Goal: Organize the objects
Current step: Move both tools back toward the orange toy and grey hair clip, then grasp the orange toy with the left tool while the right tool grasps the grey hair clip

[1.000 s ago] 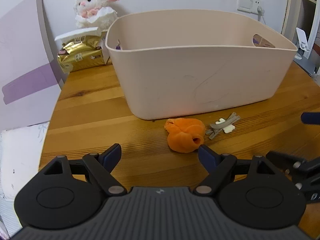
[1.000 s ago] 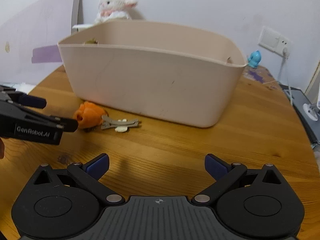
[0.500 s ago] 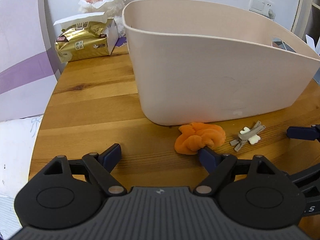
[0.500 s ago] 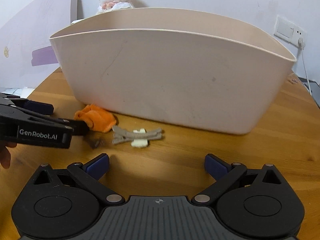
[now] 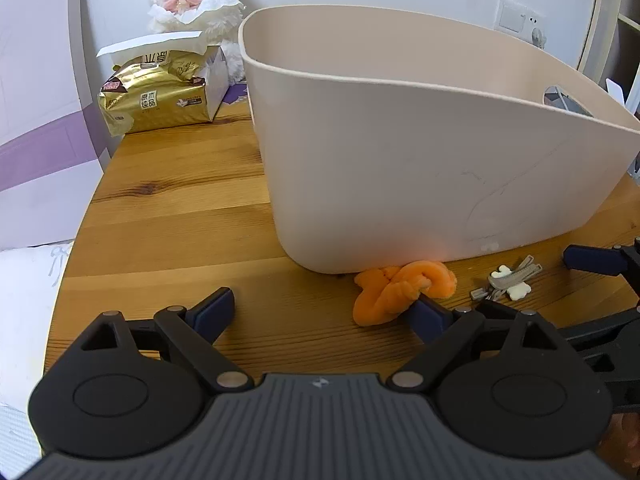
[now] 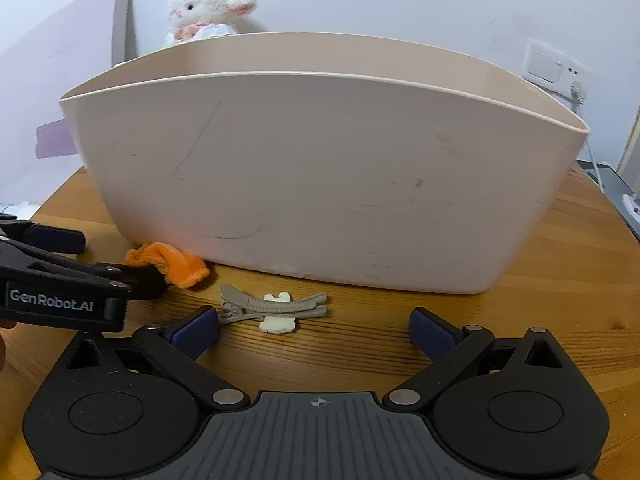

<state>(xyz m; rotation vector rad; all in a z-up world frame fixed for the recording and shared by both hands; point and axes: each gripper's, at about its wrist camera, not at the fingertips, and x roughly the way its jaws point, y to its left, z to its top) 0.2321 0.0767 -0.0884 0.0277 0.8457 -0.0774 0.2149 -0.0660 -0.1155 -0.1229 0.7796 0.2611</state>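
Beige tub (image 6: pixel 320 168) — contents hidden, left gripper (image 5: pixel 324 312) and right gripper (image 6: pixel 314 326) both spread wide, empty.

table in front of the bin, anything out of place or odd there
Two small items lie loose on the wooden table against the outside of the beige bin: a crumpled orange cloth and a grey hair clip with a cream bow. The bin's front wall also shows thin dark scuff lines.
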